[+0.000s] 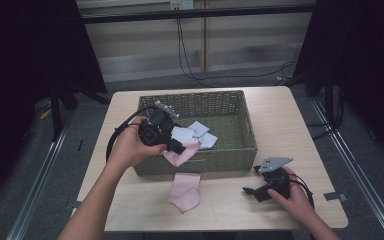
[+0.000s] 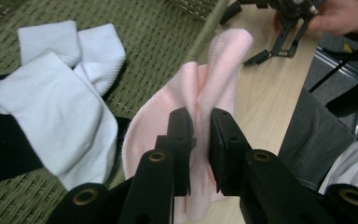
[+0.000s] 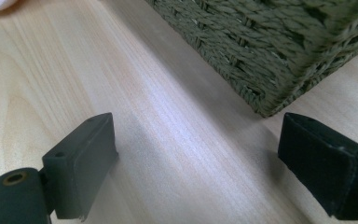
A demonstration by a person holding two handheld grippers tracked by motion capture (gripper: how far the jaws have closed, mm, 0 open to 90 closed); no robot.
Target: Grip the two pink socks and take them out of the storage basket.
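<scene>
Jaws on the left gripper [image 2: 200,135] are pinching a fold of the pink sock [image 2: 214,79], nearly closed on the fabric. Jaws on the right gripper [image 3: 200,158] are standing wide apart, holding nothing, bare table [image 3: 121,70] showing between them.

Landmark: the green wicker basket [image 1: 240,107].
- Left gripper [image 1: 172,145] is hovering over the basket's front-left part, the person's left hand [image 1: 130,147] wrapping around it.
- Gripped pink sock [image 1: 182,154] is hanging at the basket's front wall, lying partly over the rim; in the left gripper view its cuff end is sticking up past the rim towards the table.
- Second pink sock [image 1: 185,190] is lying flat on the table just in front of the basket, below the gripped one.
- White socks [image 1: 195,132] are sitting inside the basket, just behind the gripped sock; in the left gripper view they [image 2: 60,102] are lying on the woven floor next to something black [image 2: 4,144] that I can't identify.
- Right gripper [image 1: 267,187] is resting low over the table in front of the basket's front-right corner, right hand [image 1: 295,200] holding it; its own view is showing that corner of the basket [image 3: 270,51] close ahead.
</scene>
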